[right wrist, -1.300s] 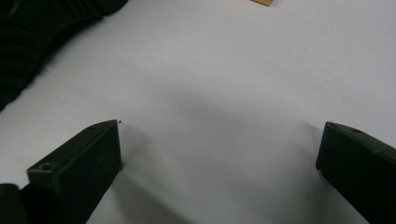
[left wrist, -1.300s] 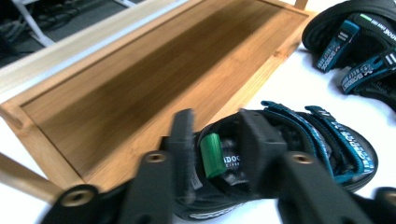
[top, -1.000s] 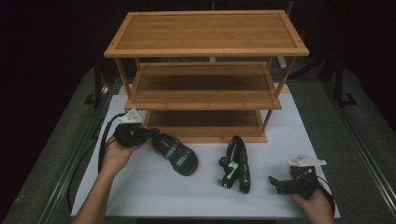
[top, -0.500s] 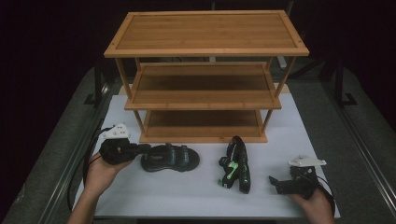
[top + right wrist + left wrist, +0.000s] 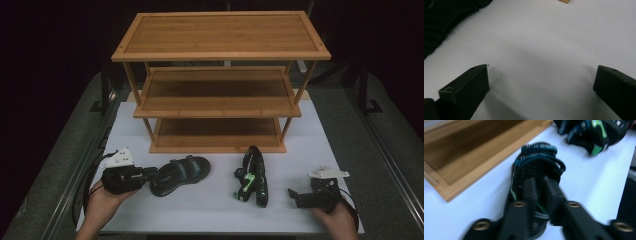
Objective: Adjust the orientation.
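Note:
A black sandal with teal straps (image 5: pixel 182 174) lies flat on the white table (image 5: pixel 200 212), its toe pointing right. My left gripper (image 5: pixel 150 174) is at its heel. In the left gripper view the jaws (image 5: pixel 539 185) have just been opening and stand slightly apart over the heel of that sandal (image 5: pixel 537 167), its heel edge between them, no longer pinched. A second sandal with green accents (image 5: pixel 252 176) rests on its side to the right. My right gripper (image 5: pixel 292 194) stays low at the near right, open, over bare table (image 5: pixel 541 72).
A three-tier bamboo rack (image 5: pixel 220 107) stands at the back of the table, its bottom shelf (image 5: pixel 461 165) just behind the sandals. The second sandal (image 5: pixel 594 132) lies beyond the first. A dark sandal edge (image 5: pixel 439 22) shows left of the right gripper.
The left hand moved left and toward the near edge, taking the teal sandal along and turning it toe-right. Its jaws have parted a little. The right gripper stayed put.

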Demonstrator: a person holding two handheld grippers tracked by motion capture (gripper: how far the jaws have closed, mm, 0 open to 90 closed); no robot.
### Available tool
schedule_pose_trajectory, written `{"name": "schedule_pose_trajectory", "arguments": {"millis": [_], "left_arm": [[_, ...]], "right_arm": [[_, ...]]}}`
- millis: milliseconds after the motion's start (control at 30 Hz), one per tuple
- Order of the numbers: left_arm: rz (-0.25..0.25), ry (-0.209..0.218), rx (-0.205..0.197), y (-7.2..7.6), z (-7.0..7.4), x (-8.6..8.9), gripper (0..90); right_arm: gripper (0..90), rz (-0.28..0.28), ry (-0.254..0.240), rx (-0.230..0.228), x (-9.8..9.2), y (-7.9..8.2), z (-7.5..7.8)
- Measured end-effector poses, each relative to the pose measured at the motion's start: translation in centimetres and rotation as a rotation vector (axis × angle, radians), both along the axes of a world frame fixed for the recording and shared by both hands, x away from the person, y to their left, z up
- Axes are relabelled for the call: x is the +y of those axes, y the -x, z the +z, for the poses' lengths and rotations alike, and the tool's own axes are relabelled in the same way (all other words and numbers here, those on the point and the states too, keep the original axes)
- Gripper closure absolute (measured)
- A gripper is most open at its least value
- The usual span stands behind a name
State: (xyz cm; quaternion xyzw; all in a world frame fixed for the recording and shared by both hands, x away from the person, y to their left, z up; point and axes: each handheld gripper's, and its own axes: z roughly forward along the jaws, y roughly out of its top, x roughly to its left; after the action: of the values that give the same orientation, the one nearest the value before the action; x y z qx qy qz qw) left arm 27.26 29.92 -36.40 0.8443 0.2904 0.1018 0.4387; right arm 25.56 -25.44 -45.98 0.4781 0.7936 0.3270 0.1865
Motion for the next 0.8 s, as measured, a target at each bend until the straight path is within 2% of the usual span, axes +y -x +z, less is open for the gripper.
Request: {"name": "schedule_pose_trajectory", "arguments": {"millis": [100,133,167,233,300,333,433,533,667,733,767,800], "left_arm": [[0.006,-0.005,-0.023,0.1,0.6,0.4,70.7],[0.016,-0.001,-0.037,0.0,1.1,1.1,72.3],[0.016,-0.001,-0.037,0.0,1.1,1.1,76.9],[0.035,-0.013,-0.026,-0.5,1.1,2.3,86.5],[0.046,-0.018,-0.018,-0.9,0.7,2.6,90.0],[0.066,-0.026,0.009,-1.7,-0.6,3.0,90.0],[0.089,-0.033,0.061,-3.0,-2.8,3.3,90.0],[0.082,-0.051,0.101,-4.0,-4.3,3.0,90.0],[0.065,-0.075,0.110,-4.4,-5.0,2.3,90.0],[0.039,-0.119,0.118,-4.4,-5.6,1.6,90.0],[0.039,-0.119,0.118,-4.4,-5.6,1.6,90.0],[0.027,-0.144,0.110,-4.3,-5.6,1.4,90.0]], "right_arm": [[0.0,0.000,0.000,0.000,0.0,0.0,0.0],[0.0,0.000,-0.001,0.000,0.0,0.0,0.0],[0.0,0.000,-0.001,0.000,0.0,0.0,0.0],[0.0,0.000,0.000,0.000,0.0,0.0,0.0],[0.0,0.000,0.000,0.000,0.0,0.0,0.0],[0.0,0.000,0.000,0.000,0.0,0.0,0.0],[0.0,0.001,0.001,0.000,0.0,0.0,0.0],[0.0,0.001,0.001,-0.001,0.0,0.0,0.0],[0.0,0.000,0.000,0.000,0.0,0.0,0.0],[0.0,0.000,0.000,0.000,0.0,0.0,0.0],[0.0,0.000,0.000,0.000,0.0,0.0,0.0],[0.0,0.002,0.001,-0.003,0.0,0.0,0.0]]}}
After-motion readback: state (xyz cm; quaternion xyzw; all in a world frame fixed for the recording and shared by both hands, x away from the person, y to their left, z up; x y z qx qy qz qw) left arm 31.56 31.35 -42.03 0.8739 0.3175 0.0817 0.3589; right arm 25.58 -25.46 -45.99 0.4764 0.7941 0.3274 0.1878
